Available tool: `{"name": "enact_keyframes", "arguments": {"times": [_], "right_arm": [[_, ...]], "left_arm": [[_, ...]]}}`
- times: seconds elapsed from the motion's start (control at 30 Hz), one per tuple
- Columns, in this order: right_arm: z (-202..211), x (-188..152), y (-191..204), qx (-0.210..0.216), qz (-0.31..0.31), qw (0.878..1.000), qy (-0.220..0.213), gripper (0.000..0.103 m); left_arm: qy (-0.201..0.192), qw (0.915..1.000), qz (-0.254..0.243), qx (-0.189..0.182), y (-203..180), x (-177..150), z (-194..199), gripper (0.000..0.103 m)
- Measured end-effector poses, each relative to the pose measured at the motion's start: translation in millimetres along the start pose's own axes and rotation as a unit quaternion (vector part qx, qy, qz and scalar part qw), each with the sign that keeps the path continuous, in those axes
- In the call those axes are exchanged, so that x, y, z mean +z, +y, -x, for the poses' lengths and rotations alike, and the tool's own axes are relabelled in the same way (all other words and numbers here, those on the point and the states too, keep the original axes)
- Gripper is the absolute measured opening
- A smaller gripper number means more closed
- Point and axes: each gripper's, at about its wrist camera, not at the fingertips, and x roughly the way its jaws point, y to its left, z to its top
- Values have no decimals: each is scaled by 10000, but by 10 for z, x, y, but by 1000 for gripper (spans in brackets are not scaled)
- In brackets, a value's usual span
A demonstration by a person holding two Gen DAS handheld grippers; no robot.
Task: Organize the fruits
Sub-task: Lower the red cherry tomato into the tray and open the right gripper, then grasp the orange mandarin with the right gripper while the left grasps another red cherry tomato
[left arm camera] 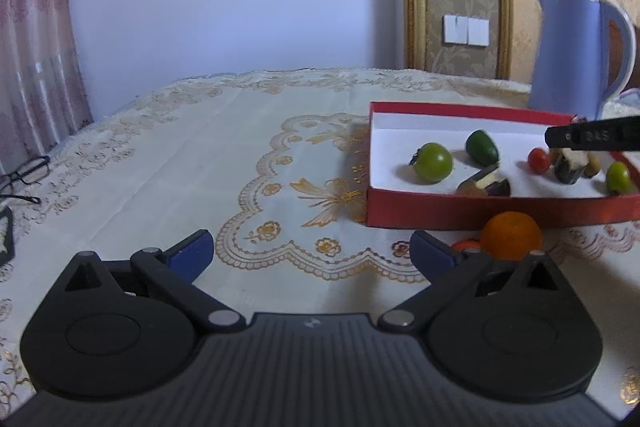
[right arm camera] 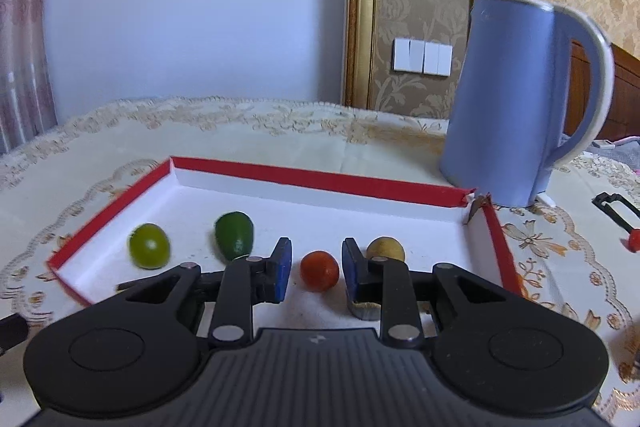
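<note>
the right tongs hang released around the small round red tomato inside the shallow red-walled cardboard box, while the left tongs wait released above the tabletop.

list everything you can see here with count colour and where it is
box: 1, red outside, white inside, on the table
green fruits: 3, in the box
small red fruit: 1, in the box, between the right gripper's fingers
yellowish fruit: 1, in the box
orange: 1, on the cloth outside the box
kettle: 1, blue, behind the box
glasses: 1, black, table's left edge
left gripper: open, empty
right gripper: open
</note>
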Motion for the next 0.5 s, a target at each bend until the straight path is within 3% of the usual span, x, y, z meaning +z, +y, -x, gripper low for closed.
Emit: {"name": "enact_keyframes", "arguments": {"times": [0.07,0.13,0.2,0.27,0.5], "right_arm": [[142,-15,4,80,-24,9999,-97,27],[310,-43,34,195,36,9997,-167,33],[474,-95,88,285,173,9991,-266,58],[625,-173,171,409,411,9976,-383,68],[812,-390,450,949,868,9915,-213,68]], "left_arm": [[-10,9998,-6,-177,19,-1,19,103],[-69,9999,-56,-106,13,-2,54,103],[-277,9996,-61,55,15,-15,130,103],[-392,9990,-98,213,6,-25,177,103],[-287,9992,44,271,70,-23,148,103]]}}
